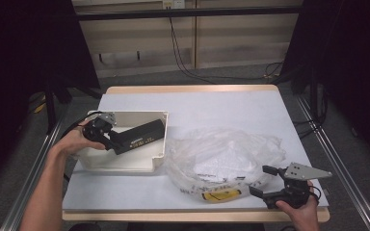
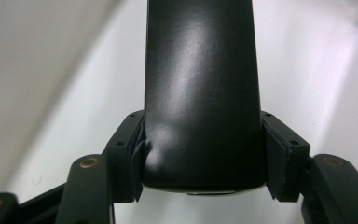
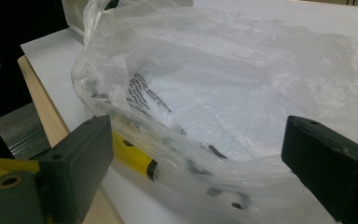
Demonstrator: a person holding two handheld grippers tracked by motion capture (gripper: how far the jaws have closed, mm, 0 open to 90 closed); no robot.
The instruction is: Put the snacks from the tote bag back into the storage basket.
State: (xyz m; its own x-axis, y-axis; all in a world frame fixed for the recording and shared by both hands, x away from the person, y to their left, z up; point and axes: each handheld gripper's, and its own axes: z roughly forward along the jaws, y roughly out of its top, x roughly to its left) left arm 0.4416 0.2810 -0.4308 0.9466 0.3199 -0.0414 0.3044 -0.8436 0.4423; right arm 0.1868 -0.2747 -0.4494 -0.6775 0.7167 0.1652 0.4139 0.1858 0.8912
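- Right gripper (image 1: 264, 181), nearest the camera at the table's near edge, jaws spread wide with nothing between them, aimed at the crumpled clear plastic bag with black print and a yellow label (image 1: 224, 161)
- Left gripper (image 1: 110, 138) clamped on one end of the long matte-black rectangular bar (image 1: 139, 136); pads (image 2: 138, 154) pressed to both its sides
- Bar lies in the shallow cream plastic tray (image 1: 120, 163), left of the bag, long axis pointing toward the bag
- Left hand (image 1: 74, 140) is far nearer the bar; bag mouth faces the right gripper
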